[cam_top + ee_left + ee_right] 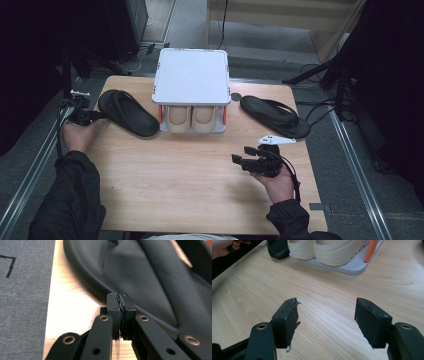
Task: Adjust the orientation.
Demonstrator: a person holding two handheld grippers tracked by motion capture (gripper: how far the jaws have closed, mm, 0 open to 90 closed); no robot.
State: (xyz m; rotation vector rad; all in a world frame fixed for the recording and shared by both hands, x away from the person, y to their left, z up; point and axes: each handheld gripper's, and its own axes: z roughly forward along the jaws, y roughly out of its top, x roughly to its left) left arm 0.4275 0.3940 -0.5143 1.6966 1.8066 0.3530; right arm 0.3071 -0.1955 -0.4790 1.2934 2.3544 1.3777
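At the table's left edge, the left gripper (92,116) points toward the heel end of a black slipper (127,112), which lies slanted near the back left corner, its far end running toward the shoe rack. In the left gripper view the two jaws stand pressed together, and their tips sit right at the rim of the black slipper (150,275); a thin strip of the rim may be pinched between the pads, but the close view is too cramped to be sure.

At the middle of the back edge stands a small white shoe rack (192,77) with orange posts, and a pair of cream shoes (191,119) sits side by side on its lower shelf, toes toward the person. The right gripper view shows those cream shoes (329,250) on the shelf's grey lip.

Right of the rack, near the back right corner, a second black slipper (274,116) lies slanted.

Toward the front right, the right gripper (245,156) hovers over bare wood, well apart from both slippers. Its jaws stand wide apart with nothing between them, only the table (324,315) beneath.
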